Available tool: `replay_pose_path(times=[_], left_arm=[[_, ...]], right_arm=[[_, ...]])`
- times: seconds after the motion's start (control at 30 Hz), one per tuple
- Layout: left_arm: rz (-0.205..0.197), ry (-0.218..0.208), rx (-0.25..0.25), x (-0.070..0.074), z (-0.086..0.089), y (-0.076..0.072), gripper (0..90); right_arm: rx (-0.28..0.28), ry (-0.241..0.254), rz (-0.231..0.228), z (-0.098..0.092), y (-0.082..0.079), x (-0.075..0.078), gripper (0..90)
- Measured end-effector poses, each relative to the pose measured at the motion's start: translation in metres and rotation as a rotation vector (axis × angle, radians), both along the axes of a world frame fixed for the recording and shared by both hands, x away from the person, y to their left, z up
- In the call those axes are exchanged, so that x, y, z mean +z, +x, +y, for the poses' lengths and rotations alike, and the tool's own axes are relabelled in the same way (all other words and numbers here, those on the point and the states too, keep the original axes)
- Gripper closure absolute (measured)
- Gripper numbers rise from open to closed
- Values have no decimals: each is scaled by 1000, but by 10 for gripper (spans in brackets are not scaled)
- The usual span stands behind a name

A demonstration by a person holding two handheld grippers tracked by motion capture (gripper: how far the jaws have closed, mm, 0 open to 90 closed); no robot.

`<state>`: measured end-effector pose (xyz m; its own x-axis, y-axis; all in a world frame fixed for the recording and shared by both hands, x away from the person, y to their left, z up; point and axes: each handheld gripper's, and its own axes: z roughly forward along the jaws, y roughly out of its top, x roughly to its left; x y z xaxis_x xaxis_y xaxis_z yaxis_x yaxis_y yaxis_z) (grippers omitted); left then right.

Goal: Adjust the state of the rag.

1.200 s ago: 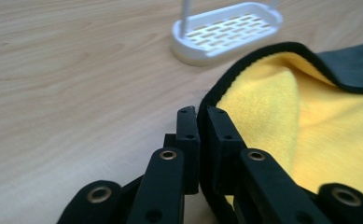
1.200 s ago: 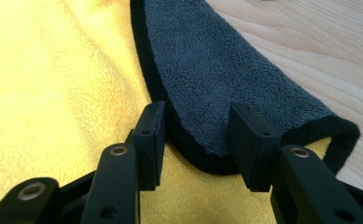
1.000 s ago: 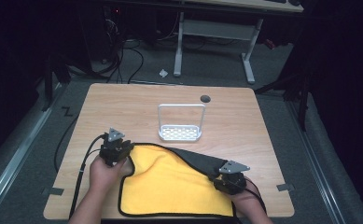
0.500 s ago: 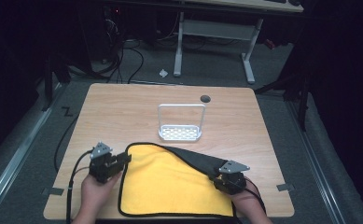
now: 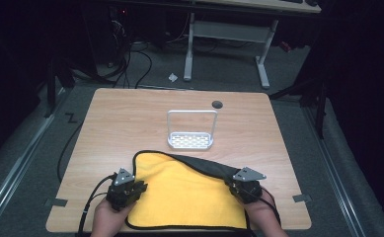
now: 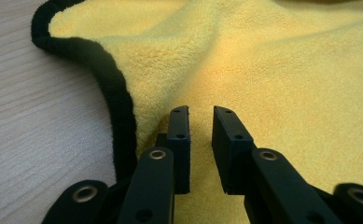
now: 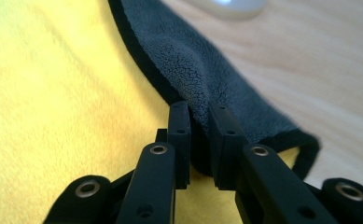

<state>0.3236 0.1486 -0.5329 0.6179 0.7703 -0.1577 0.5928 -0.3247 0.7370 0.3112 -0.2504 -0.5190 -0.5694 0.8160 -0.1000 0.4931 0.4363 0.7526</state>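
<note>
A yellow cloth [image 5: 189, 197] with black edging lies at the table's near side. Its far edge is folded over and shows a grey underside [image 5: 204, 165]. My left gripper [image 5: 141, 186] is at the cloth's left edge, and its jaws have just been closing. In the left gripper view, a puckered ridge of yellow cloth [image 6: 272, 70] runs up between the pads of that gripper [image 6: 201, 112]. My right gripper [image 5: 230, 183] is at the right edge. Its jaws have also just been closing, and it [image 7: 199, 108] pinches the grey fold [image 7: 188, 65] beside the yellow face [image 7: 53, 93].
A small white wire rack [image 5: 190, 140] stands upright just beyond the cloth at mid-table. The wooden table [image 5: 130, 113] has a dark round hole [image 5: 217, 104] near its far edge. The left gripper's cable [image 5: 93, 197] trails off the near left edge.
My left hand has moved back along the cloth's left edge from the far left corner toward the near side. The right hand has stayed in place.
</note>
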Motion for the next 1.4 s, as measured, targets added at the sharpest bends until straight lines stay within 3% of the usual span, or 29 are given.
replay_pose_path(times=[0.17, 0.27, 0.3, 0.33, 0.43, 0.5, 0.63, 0.67, 0.73, 0.8, 0.87, 0.9, 0.93, 0.97, 1.0, 1.13, 1.23, 1.3, 1.4], left_arm=[[17, -21, 1, 0, 1, 2, 769], [17, -17, -9, 0, 2, 1, 769], [14, -16, -9, 0, 2, 1, 777], [12, -15, -9, 0, 2, 0, 777], [23, -25, -15, 0, 3, 1, 777], [39, -37, -32, 0, 4, 0, 777], [63, -34, -65, 1, 4, -3, 774], [67, -30, -69, 2, 4, -3, 774], [68, -36, -78, 3, 3, -4, 755], [33, -49, -73, 5, 2, -5, 728], [19, -63, -65, 6, 2, -4, 671], [1, -77, -55, 8, 2, -4, 671], [-9, -89, -48, 9, 3, -2, 649], [-8, -104, -39, 10, 4, 0, 649], [-14, -118, -14, 11, 5, 6, 623], [-14, -116, 11, 10, 4, 15, 613], [-11, -66, 27, 5, 2, 23, 645], [17, -39, 34, 0, 1, 28, 674], [17, -44, 28, -1, 2, 30, 690]], right_arm=[[-29, 0, -46, -5, 8, 16, 807], [-80, 10, -62, -14, 26, 26, 806], [-117, 32, -54, -19, 40, 29, 805], [-117, 32, -54, -19, 40, 29, 805], [-183, 25, -26, -25, 67, 23, 798], [-198, 15, -20, -26, 74, 19, 787], [-249, 3, -4, -31, 93, 14, 627], [-249, 3, -4, -31, 93, 14, 627], [-245, 2, -51, -32, 84, 27, 580], [-216, 7, -64, -31, 70, 34, 560], [-174, 14, -44, -26, 55, 33, 530], [-174, 14, -44, -26, 55, 33, 530], [-136, 14, -24, -22, 39, 27, 526], [-136, 14, -24, -22, 39, 27, 526], [-115, 34, 8, -19, 26, 18, 546], [-105, 42, 41, -15, 14, 8, 600], [-79, -1, 55, -10, 7, -2, 625], [-57, -35, 80, -6, 4, -7, 682], [-39, -38, 83, -5, 4, -7, 818]])
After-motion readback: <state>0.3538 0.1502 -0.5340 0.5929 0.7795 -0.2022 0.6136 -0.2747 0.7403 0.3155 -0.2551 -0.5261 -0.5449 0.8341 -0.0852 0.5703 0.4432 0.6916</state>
